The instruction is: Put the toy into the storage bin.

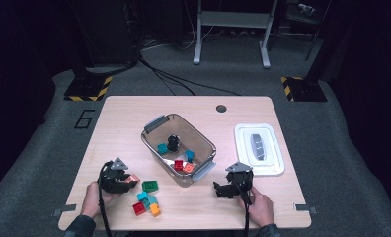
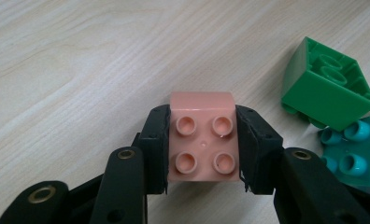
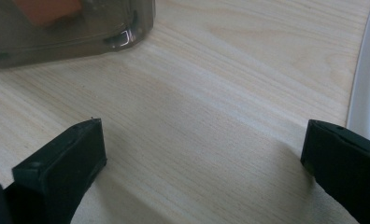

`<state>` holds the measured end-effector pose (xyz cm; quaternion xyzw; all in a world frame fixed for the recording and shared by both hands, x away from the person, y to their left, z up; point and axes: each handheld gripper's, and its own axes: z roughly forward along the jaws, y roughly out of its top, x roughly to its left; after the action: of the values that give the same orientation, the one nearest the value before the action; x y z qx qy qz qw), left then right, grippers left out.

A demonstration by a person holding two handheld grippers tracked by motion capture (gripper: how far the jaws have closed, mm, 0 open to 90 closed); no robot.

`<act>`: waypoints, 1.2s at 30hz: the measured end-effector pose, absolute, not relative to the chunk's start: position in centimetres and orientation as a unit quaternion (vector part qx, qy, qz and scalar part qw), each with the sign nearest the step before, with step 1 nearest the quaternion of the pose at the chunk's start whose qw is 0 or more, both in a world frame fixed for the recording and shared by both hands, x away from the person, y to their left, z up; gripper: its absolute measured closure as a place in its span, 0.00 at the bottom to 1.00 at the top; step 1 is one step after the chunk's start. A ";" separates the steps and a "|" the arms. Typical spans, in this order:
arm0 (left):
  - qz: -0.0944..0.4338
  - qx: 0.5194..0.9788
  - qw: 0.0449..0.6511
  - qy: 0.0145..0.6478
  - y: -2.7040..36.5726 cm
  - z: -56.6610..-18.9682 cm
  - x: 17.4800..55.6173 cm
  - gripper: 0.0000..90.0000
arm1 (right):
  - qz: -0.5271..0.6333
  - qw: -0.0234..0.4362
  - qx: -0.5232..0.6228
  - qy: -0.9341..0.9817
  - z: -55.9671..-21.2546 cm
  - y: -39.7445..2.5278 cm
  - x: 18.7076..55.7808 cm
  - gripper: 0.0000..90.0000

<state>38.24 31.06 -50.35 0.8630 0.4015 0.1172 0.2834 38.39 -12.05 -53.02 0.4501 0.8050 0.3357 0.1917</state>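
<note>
Pink brick (image 2: pixel 202 142) sits clamped in our left tongs (image 2: pixel 202 149) just above the desk (image 2: pixel 80 70); our right tongs (image 3: pixel 202 154) gape empty. Bin (image 1: pixel 179 148) holds several bricks, partly blurred; its lid (image 1: pixel 259 148) lies apart.

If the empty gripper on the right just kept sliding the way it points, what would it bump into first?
Probably bare table for a stretch. The right gripper, jaws wide open, has the clear bin's corner ahead to its left and the white lid's edge to its right; which comes first is unclear.

Lab: hazard-taped stand bases (image 1: pixel 87 89), floor cables (image 1: pixel 183 81), dark surround.
</note>
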 end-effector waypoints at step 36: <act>0.142 0.835 0.330 0.417 30.6 -41.2 40.2 0.65 | 0.337 0.190 0.450 0.805 -53.0 -12.0 38.4 0.00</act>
<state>40.17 30.58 -41.17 0.8350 0.4169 0.1417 0.3299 38.39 -12.04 -53.02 0.4502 0.8048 0.3368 0.1902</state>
